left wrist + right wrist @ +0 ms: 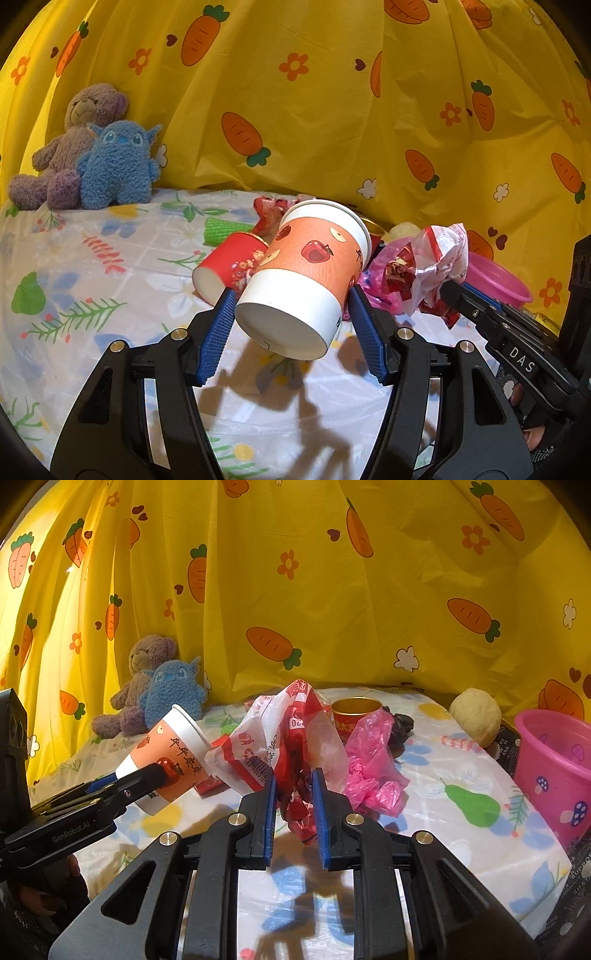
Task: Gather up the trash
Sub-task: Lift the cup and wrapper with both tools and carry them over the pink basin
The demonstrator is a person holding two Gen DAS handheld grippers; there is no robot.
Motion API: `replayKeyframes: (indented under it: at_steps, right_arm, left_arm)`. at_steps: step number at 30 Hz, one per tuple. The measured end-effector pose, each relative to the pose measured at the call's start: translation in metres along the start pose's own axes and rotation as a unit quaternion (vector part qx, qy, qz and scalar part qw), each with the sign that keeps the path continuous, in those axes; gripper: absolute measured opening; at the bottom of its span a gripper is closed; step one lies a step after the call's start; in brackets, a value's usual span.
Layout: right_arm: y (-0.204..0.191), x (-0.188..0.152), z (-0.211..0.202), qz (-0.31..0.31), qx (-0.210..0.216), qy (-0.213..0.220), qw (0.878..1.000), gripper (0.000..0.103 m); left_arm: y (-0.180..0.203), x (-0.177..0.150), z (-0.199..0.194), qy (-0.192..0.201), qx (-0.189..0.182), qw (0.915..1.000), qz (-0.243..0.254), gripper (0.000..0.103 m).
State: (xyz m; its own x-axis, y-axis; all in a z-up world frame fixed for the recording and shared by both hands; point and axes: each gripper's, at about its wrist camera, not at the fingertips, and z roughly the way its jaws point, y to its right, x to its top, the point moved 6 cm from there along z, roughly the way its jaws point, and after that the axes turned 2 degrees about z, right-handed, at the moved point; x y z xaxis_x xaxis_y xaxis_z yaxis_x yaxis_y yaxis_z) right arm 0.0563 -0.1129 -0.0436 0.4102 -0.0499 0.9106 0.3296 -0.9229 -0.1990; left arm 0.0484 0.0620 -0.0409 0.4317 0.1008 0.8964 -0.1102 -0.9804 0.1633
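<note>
My left gripper (pixel 291 291) is shut on a tall paper cup (pixel 306 273) with an orange apple-print sleeve, tilted with its base toward the camera and lifted off the table. The same paper cup (pixel 166 755) shows at the left of the right wrist view, between the left gripper's fingers (pixel 147 775). My right gripper (pixel 293 775) is shut on a crumpled red-and-white plastic bag (pixel 291 746), raised above the cloth. In the left wrist view that bag (pixel 432 266) hangs at the right, over the right gripper's arm.
A red paper cup (pixel 229 266) lies on its side behind the held cup, beside a green cup (pixel 225 230). A pink bag (pixel 373 764), a gold-rimmed red cup (pixel 354 712) and a pale ball (pixel 476 716) rest on the floral tablecloth (pixel 461 834). A pink bucket (pixel 554 771) stands at the right. Two plush toys (pixel 85 162) sit against the yellow curtain.
</note>
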Motion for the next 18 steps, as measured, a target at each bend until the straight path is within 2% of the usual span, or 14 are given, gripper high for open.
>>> replayKeyframes:
  at_steps: [8, 14, 18]
  right_arm:
    - [0.041, 0.022, -0.032, 0.02, -0.047, 0.041, 0.998, 0.017]
    - [0.102, 0.046, -0.059, 0.05, -0.115, 0.077, 0.989, 0.016]
    - [0.154, 0.058, -0.075, 0.069, -0.173, 0.097, 0.978, 0.016]
  left_arm:
    - [0.064, 0.024, 0.012, 0.009, -0.058, 0.9978, 0.03, 0.061]
    - [0.131, 0.047, 0.034, 0.015, -0.122, 0.9908, 0.056, 0.061]
    - [0.182, 0.056, 0.056, 0.01, -0.171, 0.9826, 0.073, 0.061]
